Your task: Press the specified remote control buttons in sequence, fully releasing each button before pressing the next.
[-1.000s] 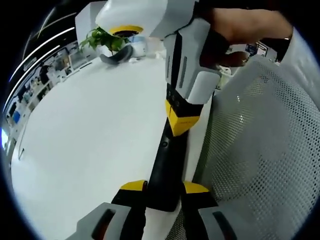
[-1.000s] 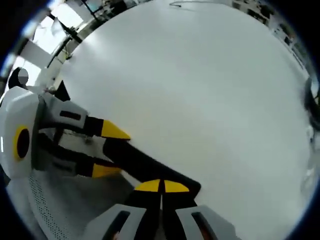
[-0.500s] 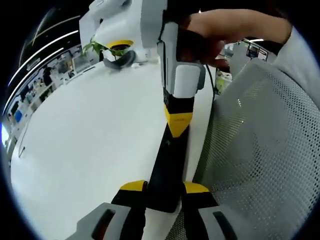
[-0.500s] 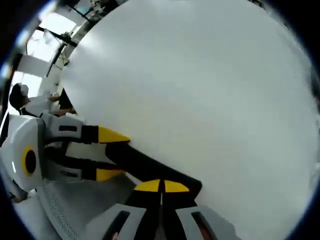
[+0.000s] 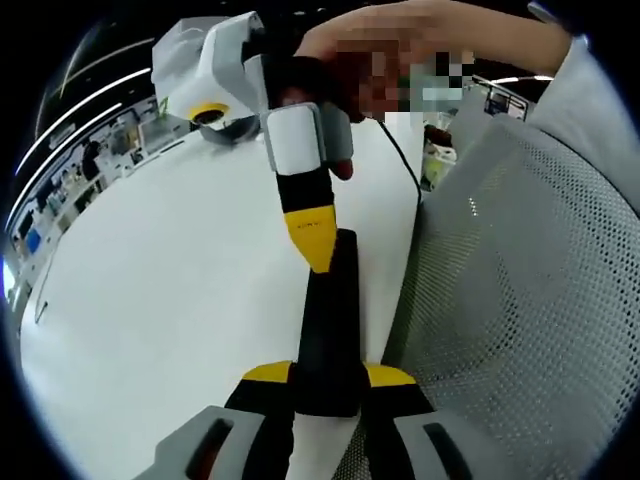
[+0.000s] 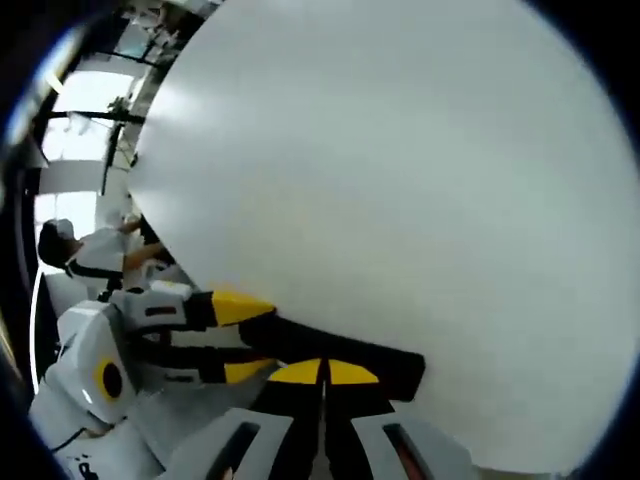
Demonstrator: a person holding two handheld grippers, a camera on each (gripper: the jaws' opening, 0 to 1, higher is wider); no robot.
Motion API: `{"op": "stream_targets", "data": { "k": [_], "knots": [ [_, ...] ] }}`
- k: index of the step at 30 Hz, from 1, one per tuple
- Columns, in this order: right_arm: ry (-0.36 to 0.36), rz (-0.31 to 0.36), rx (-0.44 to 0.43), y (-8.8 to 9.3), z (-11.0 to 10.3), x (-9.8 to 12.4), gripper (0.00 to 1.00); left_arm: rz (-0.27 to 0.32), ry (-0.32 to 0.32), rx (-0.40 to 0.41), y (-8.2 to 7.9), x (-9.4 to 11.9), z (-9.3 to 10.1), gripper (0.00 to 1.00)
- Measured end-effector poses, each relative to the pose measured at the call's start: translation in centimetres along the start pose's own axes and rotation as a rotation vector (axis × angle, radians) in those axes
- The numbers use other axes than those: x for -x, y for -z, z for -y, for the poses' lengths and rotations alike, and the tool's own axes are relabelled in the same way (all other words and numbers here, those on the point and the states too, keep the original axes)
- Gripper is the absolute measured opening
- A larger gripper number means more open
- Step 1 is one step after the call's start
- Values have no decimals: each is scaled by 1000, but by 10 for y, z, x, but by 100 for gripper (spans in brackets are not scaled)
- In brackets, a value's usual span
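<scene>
My left claw [image 5: 328, 375] pinches the near end of the black remote [image 5: 328, 330], held over the white counter [image 5: 150, 280]. Beyond it along the remote, my right claw [image 5: 318, 250], tips pressed together, touches the top face. Right of the remote stands a mesh chair back [image 5: 520, 300]. Progress: one press looks underway; buttons are too small to read, so I cannot tell how many remain.

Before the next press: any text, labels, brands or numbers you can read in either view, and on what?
No text can be read.
Remote control, held in the left tool: plain black, button markings not visible.
Right tool: no lettering shows.
Signs in the background room: too small and blurred.
</scene>
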State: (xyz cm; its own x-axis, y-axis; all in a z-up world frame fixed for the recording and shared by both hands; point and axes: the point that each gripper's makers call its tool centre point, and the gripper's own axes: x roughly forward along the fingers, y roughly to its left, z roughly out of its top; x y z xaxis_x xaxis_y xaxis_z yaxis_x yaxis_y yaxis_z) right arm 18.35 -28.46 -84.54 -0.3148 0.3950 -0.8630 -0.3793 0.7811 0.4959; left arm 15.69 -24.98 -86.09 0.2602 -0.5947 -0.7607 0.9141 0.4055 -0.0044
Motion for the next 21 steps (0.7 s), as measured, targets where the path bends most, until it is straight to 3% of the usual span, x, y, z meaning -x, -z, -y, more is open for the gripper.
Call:
{"op": "stream_targets", "data": {
  "k": [6, 11, 21],
  "knots": [
    [0, -11, 6, -4, -6, -8, 0, 0, 3, -2, 0, 0, 0, 24],
    [60, -40, 43, -2, 3, -14, 0, 0, 3, -1, 0, 0, 0, 24],
    [65, -37, 49, -6, 1, -14, 0, -1, 3, -2, 0, 0, 0, 24]
  ]
}}
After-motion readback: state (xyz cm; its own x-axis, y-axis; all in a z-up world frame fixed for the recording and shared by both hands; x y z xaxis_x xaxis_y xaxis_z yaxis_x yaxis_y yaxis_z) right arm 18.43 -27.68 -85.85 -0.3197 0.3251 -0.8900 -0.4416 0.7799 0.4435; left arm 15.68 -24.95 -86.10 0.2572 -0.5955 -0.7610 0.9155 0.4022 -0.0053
